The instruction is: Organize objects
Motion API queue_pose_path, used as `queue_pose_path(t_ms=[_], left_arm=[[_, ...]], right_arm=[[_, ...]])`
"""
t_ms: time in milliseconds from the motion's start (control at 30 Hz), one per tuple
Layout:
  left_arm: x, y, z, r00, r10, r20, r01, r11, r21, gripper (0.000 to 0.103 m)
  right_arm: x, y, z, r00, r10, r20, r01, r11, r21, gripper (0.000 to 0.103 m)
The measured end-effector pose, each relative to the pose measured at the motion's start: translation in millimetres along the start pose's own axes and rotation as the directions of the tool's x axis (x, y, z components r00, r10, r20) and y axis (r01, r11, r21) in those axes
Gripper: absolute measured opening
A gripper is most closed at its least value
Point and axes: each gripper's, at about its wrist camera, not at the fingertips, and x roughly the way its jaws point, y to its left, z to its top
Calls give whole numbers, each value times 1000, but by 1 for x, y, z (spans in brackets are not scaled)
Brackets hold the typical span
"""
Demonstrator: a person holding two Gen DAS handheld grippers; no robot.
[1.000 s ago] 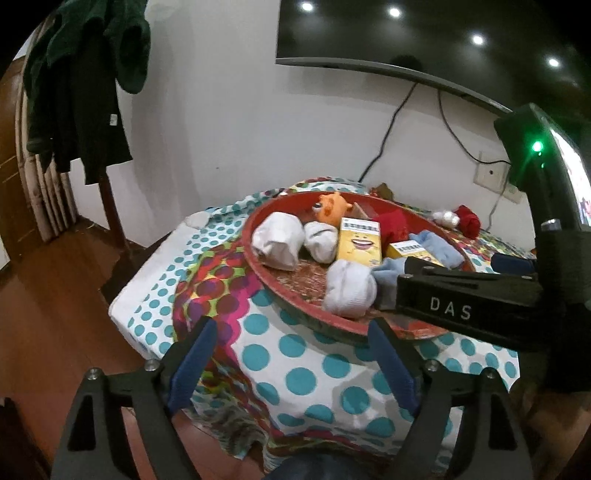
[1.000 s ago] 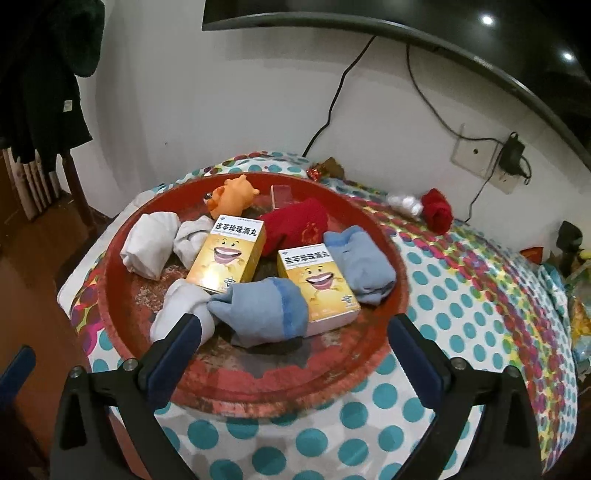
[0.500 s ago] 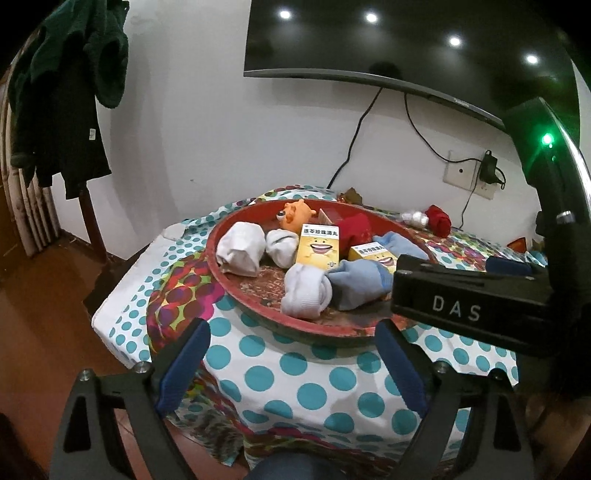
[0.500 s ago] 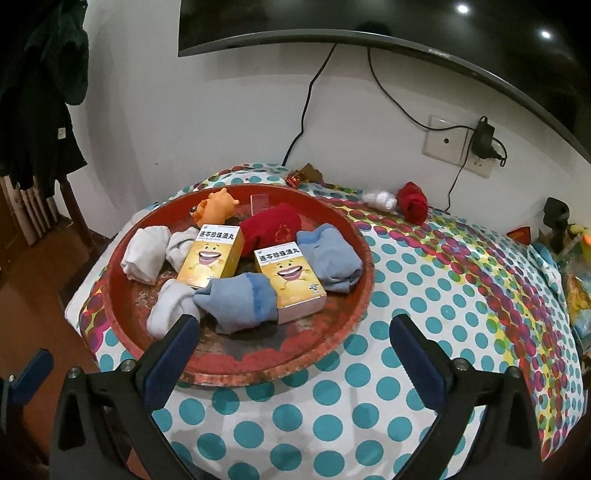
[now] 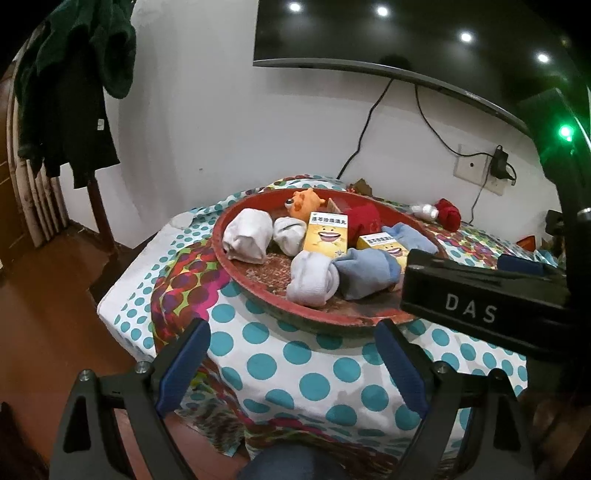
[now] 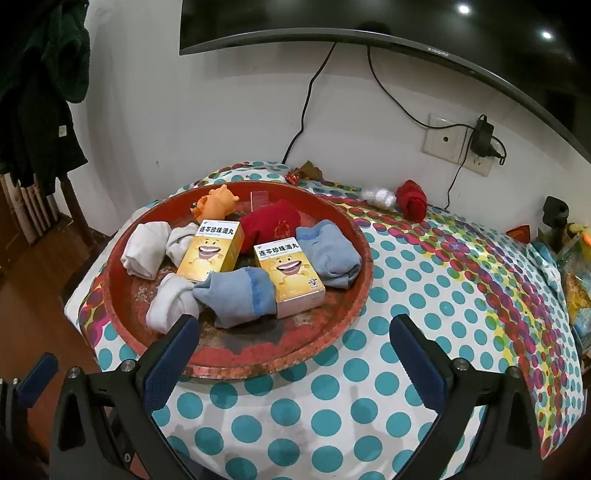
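A round red tray (image 6: 354,302) (image 5: 332,317) sits on a polka-dot tablecloth. In it lie two yellow boxes (image 6: 212,249) (image 6: 290,271), rolled white socks (image 6: 142,249) (image 6: 166,306), blue socks (image 6: 240,295) (image 6: 328,251), a red cloth (image 6: 271,223) and an orange toy (image 6: 216,201). My right gripper (image 6: 295,358) is open and empty, at the tray's near rim. My left gripper (image 5: 291,363) is open and empty, in front of the table's near left edge. The right gripper's body hides the tray's right part in the left wrist view.
A red sock roll (image 6: 412,199) and a white one (image 6: 378,195) lie on the cloth near the wall. Clutter (image 6: 576,280) sits at the table's right edge. A coat rack with dark clothes (image 5: 70,103) stands at left. A TV (image 6: 369,26) and cables hang above.
Both grippers have pulled back and up from the tray, which looks smaller and farther now. Both stay open and empty. Nothing on the tray has moved.
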Motion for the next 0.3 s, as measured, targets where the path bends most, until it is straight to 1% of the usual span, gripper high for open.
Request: queue_pose_path(t_ms=[133, 300], left_arm=[[-4, 0, 0, 1000, 10, 23, -10, 1000, -4, 93], [-7, -2, 1, 999, 10, 41, -10, 1000, 13, 93]], right_arm=[[1, 0, 0, 1000, 1, -4, -1, 1000, 0, 102], [1, 1, -1, 1000, 2, -5, -2, 1000, -1, 102]])
